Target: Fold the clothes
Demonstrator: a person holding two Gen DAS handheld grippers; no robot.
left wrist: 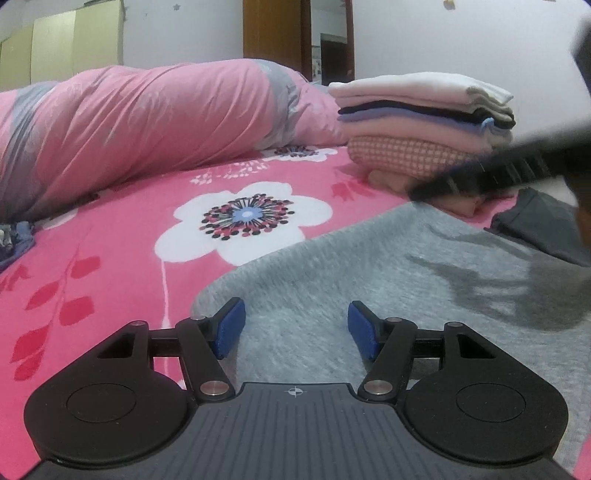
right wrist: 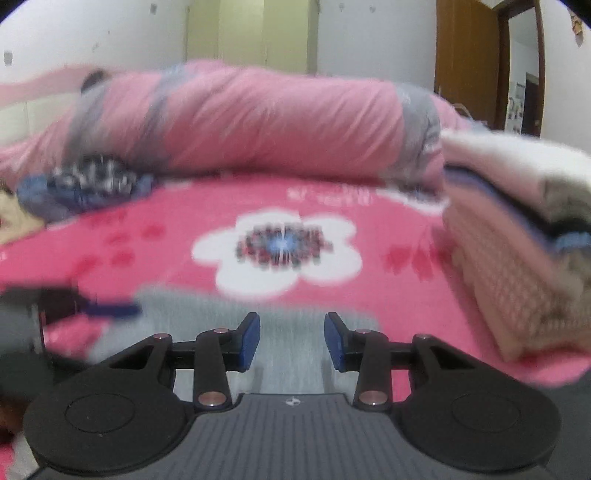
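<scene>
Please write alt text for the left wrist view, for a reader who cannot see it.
The open left gripper hovers over a grey garment spread on a pink floral bedsheet. Behind are a stack of folded clothes and a rolled pink quilt.

Fuzzy matt grey garment (left wrist: 332, 280), smooth printed cotton bedsheet (left wrist: 110, 229) — sheeny crinkled quilt (left wrist: 147, 122), glossy wooden door (left wrist: 273, 33)

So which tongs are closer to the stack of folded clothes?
Right. The right tongs sit just beside the stack of folded clothes; the left tongs hover over the grey garment, farther from the stack.
</scene>
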